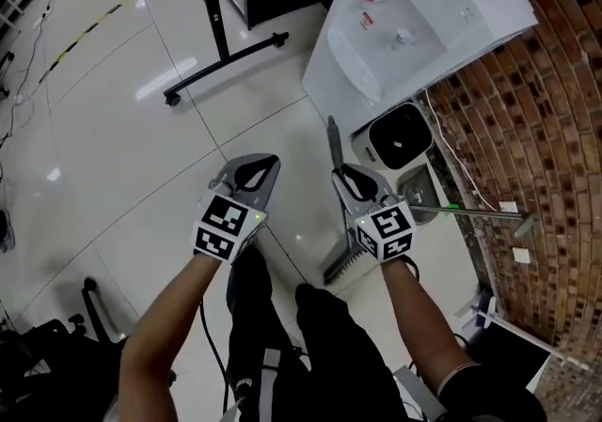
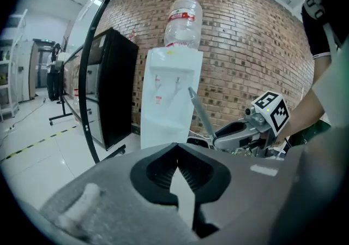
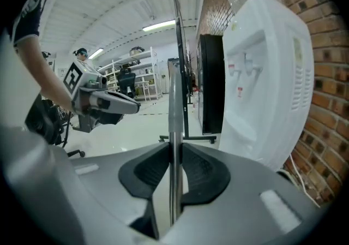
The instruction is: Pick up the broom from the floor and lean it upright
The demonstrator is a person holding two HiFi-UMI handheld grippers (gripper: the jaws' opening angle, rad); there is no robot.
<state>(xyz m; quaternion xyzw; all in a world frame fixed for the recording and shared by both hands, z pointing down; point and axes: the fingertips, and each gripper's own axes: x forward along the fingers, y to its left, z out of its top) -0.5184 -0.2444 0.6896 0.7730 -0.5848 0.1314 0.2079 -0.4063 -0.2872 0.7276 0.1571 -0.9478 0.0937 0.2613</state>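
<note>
Grey broom [image 3: 175, 75], one, in right tool [image 3: 174, 154], left tool [image 2: 178, 165] seemingly empty

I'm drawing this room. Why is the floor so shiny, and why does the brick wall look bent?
Head view: lights bounce off the glossy floor as white glare. Left gripper view: the wide lens bows the brick wall and darkens the corners. Right gripper view: the same bowing and dark corners.
</note>
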